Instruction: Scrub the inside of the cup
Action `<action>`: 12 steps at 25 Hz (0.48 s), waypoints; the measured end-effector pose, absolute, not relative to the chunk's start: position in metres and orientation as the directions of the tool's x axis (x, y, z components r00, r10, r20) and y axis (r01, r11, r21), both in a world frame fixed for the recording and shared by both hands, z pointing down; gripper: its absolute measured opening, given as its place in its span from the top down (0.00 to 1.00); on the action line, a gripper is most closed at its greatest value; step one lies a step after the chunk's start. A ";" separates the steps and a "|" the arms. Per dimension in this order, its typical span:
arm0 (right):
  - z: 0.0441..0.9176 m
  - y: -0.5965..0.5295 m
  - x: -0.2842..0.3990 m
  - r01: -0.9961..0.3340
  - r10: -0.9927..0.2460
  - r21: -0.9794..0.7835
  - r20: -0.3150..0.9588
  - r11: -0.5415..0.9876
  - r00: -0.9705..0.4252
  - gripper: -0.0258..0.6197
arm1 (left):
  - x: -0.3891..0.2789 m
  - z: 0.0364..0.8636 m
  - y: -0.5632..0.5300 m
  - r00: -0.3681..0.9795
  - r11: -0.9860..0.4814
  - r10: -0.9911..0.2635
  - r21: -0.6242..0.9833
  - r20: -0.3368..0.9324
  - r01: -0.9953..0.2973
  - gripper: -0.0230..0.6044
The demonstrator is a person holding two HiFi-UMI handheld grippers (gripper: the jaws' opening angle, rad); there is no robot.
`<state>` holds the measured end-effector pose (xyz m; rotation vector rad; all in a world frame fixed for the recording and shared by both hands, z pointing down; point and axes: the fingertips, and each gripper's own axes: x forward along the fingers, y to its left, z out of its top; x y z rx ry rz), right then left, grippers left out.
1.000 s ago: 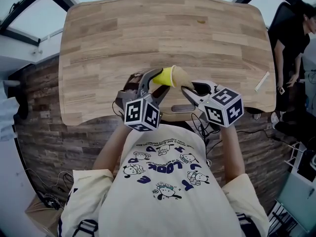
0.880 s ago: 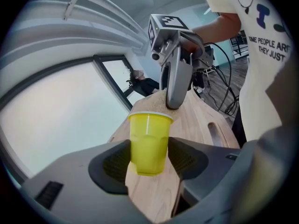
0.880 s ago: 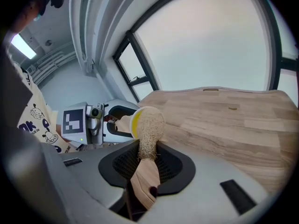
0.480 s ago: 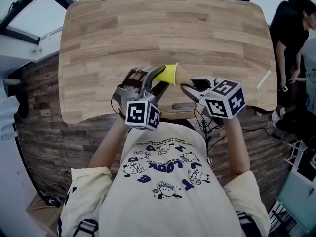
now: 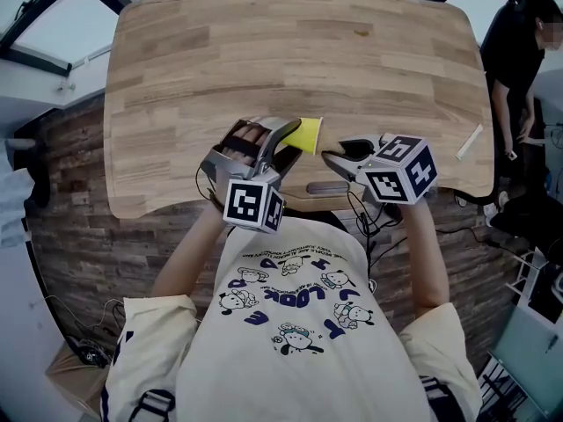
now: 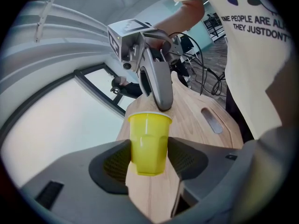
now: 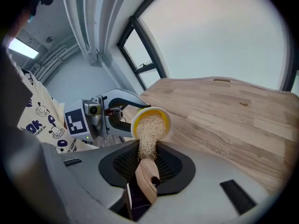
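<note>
Yellow cup (image 6: 149,143), tan-bristled brush (image 7: 148,133), pale wood-grain table (image 5: 299,51).

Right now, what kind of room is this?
Probably an office or lab workroom: a big wooden desk, tall windows and loose cables hanging by it.

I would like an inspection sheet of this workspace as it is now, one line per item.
Surface: wooden table, mostly bare.
Job's things: yellow cup tipped sideways; brush with bristles in its mouth.
Clutter: pale strip near the table's right edge.
Grippers: left gripper shut on the yellow cup; right gripper shut on the brush.
Cables: dark cables below the near edge.
Surroundings: person standing at right; plank floor.
</note>
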<state>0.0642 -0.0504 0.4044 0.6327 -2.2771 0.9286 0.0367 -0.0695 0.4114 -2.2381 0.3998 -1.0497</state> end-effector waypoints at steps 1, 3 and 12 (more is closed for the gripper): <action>0.405 -0.050 0.064 -0.613 -0.196 -0.449 0.680 0.650 -0.706 0.83 | 0.038 0.412 -0.068 0.639 -0.756 -0.502 -0.654 0.583 0.003 0.54; 0.406 -0.049 0.064 -0.608 -0.187 -0.435 0.691 0.664 -0.698 0.83 | 0.039 0.413 -0.066 0.641 -0.757 -0.491 -0.653 0.590 0.020 0.54; 0.413 -0.044 0.061 -0.593 -0.156 -0.387 0.732 0.706 -0.663 0.83 | 0.041 0.423 -0.059 0.654 -0.812 -0.417 -0.582 0.631 0.044 0.54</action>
